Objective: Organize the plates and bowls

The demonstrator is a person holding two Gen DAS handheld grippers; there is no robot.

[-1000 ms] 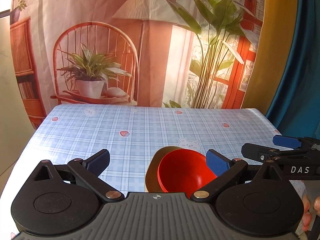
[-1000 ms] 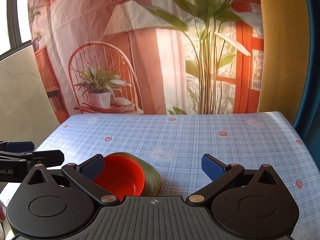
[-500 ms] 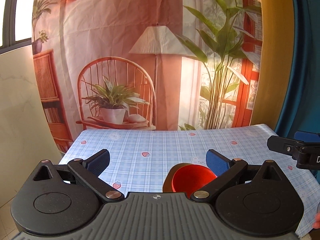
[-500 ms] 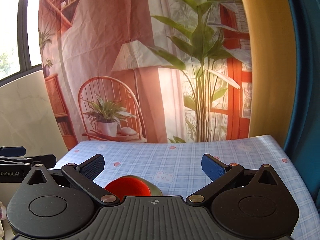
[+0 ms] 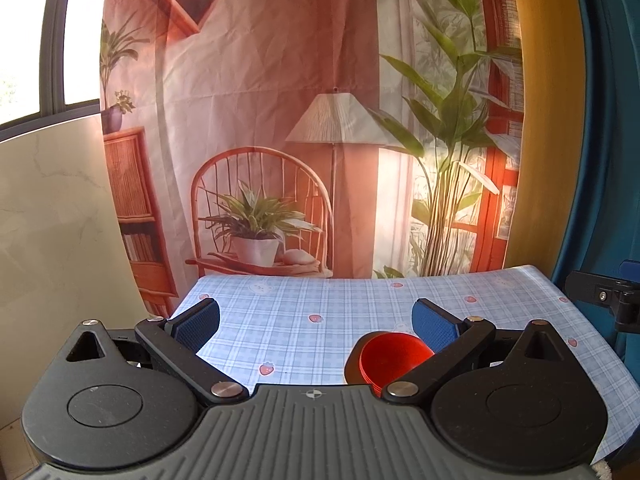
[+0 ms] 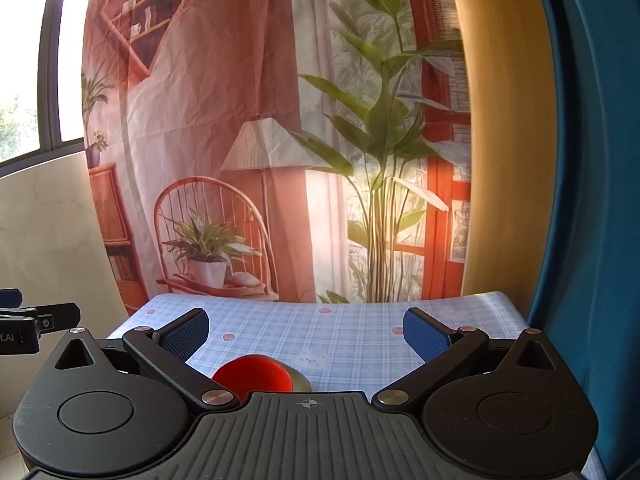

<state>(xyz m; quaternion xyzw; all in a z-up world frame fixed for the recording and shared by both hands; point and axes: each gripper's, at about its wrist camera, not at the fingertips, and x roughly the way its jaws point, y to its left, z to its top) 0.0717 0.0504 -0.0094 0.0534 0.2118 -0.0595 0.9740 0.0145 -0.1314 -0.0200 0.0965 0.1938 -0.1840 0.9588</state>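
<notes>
Red bowl (image 5: 394,358) sits nested in an olive-brown dish (image 6: 298,378) on the checked tablecloth (image 5: 320,308), opening upward; both partly hidden behind gripper bodies. Left gripper (image 5: 316,322) and right gripper (image 6: 306,332): fingers spread wide, holding nothing, above the table's near edge.

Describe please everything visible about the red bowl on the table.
The red bowl is round, smooth and glossy, like plastic, and looks empty. It stands upright, nested in a darker olive-brown dish whose rim shows around it, on the blue checked tablecloth near the front edge. Neither gripper touches it; each view hides its lower part behind the gripper body.
</notes>
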